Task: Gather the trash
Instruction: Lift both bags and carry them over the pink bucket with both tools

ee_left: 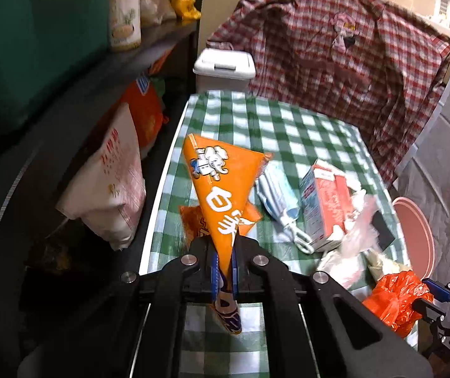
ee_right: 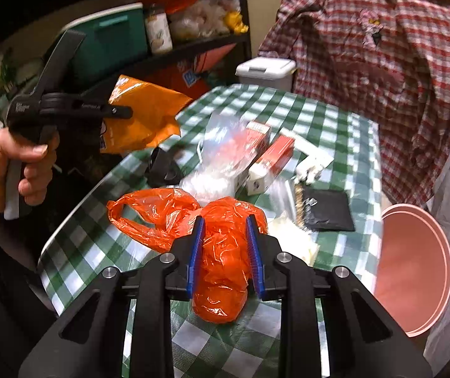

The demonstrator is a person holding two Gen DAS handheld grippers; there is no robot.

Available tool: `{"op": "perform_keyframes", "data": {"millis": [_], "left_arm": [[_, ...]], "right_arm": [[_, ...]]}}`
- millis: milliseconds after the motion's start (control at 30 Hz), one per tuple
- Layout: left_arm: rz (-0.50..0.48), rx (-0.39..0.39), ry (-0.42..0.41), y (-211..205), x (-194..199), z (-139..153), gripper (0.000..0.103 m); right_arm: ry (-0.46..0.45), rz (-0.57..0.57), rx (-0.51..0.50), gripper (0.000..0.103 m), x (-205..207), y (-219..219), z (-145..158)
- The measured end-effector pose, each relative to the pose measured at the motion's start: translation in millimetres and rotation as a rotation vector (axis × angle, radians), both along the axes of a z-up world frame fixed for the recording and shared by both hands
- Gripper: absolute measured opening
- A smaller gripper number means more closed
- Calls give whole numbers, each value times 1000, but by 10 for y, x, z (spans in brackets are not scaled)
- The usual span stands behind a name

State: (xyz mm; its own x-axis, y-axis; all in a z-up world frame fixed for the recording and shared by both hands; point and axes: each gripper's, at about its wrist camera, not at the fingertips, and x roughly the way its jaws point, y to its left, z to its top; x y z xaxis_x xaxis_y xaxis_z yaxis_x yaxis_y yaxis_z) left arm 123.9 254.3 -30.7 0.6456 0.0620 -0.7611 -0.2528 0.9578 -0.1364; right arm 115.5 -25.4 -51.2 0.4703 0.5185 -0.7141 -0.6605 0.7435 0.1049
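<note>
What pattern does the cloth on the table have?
The tablecloth has green and white checks, clearest in the right wrist view.

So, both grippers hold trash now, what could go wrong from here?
1. The left gripper pinches the orange snack wrapper only near one end, so it may slip out.
2. The crumpled orange plastic bag in the right gripper has a trailing handle that could drag the clear plastic bag along.

A green-checked table [ee_left: 288, 126] stands beside dark shelving [ee_left: 149, 44] — a plaid shirt [ee_right: 382, 63] draped behind it.
</note>
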Motion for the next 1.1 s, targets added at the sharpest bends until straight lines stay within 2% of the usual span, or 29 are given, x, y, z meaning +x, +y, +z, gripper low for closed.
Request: {"op": "perform_keyframes", "data": {"millis": [100,367,567,767,1100], "left_arm": [[6,21,-39,-107,-75,148,6],[14,4,-149,-378,-236,487,6],[-28,-7,-202,-697,-255,636,6],[-85,-21,-247,-1050,-238,725,6],[-179,-12,-253,-1609,-64,713,6]], "right_arm": [[-21,-34,36,27,-9,-127,120],[-95,-136,114,27,-40,-512,404],[-124,-216,140,27,3,-807,526],[-157,-297,156,27,75,-1112,624],[-199,-455,158,27,269,-1710,759]]}}
